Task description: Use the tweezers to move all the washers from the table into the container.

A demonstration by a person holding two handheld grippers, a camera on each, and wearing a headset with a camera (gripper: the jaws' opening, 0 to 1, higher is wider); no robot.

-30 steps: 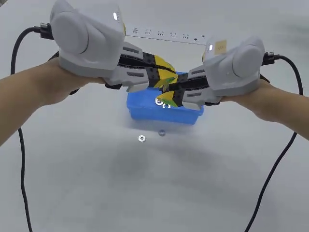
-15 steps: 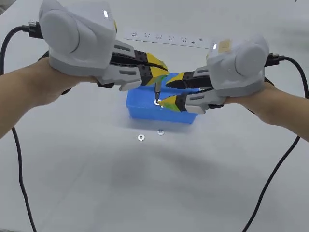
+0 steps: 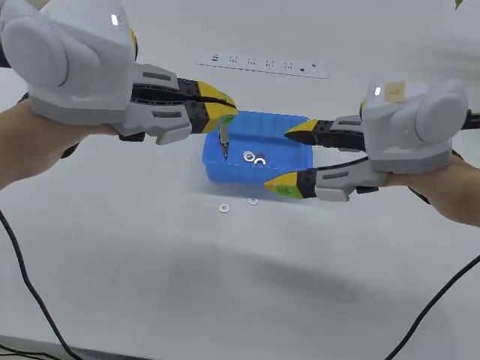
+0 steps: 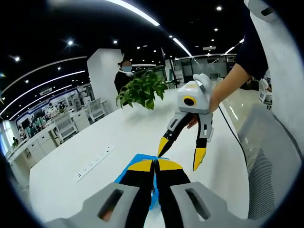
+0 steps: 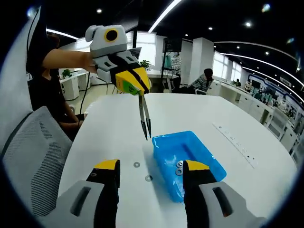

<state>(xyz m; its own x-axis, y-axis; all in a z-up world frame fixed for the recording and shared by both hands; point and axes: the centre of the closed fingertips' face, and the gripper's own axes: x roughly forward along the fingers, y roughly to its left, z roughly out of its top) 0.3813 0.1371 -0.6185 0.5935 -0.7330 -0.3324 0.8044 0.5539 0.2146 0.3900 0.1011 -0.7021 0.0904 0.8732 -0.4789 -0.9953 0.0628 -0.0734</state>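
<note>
Your left gripper (image 3: pixel 223 114) is squeezed shut on the tweezers (image 3: pixel 223 144). They point down by the left edge of the blue container (image 3: pixel 234 173). The tweezer tips look empty, but they are too small to be sure. Your right gripper (image 3: pixel 280 158) is opened wide and holds nothing. One jaw is over the far side of the container and one is near its front right corner. Two washers (image 3: pixel 254 158) lie inside the container. Two more washers (image 3: pixel 224 208) lie on the white table (image 3: pixel 150 285), just in front of it.
</note>
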